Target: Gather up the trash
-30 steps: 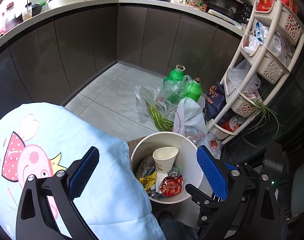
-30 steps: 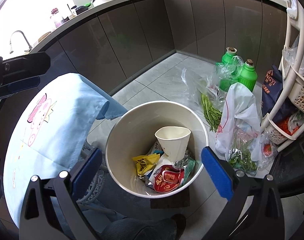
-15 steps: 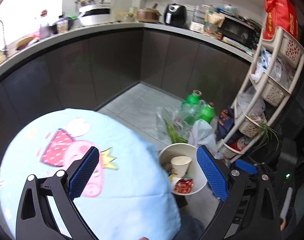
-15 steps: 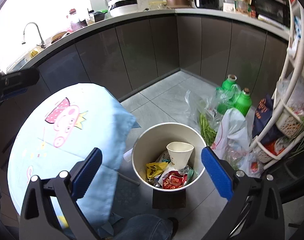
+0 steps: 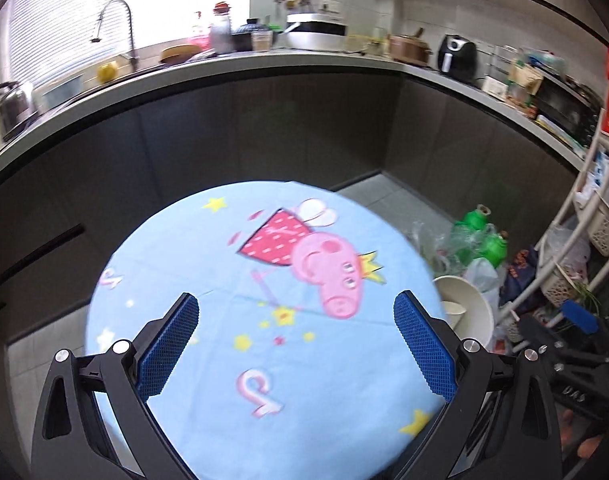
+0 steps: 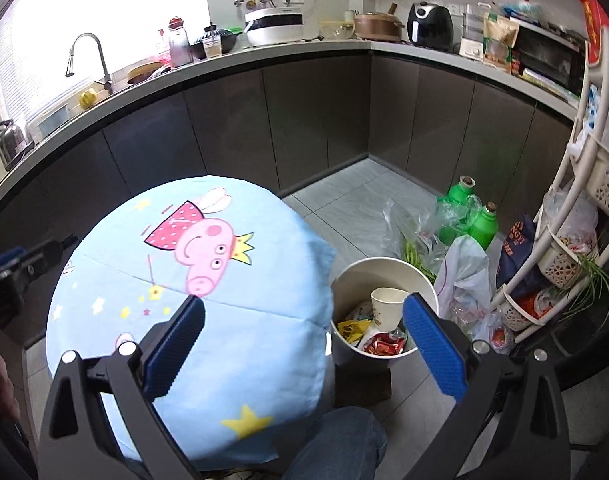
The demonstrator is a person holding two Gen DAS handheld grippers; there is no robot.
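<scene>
Because both the left gripper [image 5: 296, 344] and the right gripper [image 6: 304, 338] hang spread wide with nothing between their blue pads, no trash is in hand, and the risk I judge likeliest is a low reach catching the blue tablecloth [image 6: 192, 280] or nudging the bin [image 6: 384, 276], which stands on the floor just beside the table and could tip its load. Inside the bin, the paper cup [image 6: 386, 306] stands roughly upright, mouth upward and long axis near vertical, among a yellow wrapper [image 6: 354, 326] and a red wrapper [image 6: 382, 346].
</scene>
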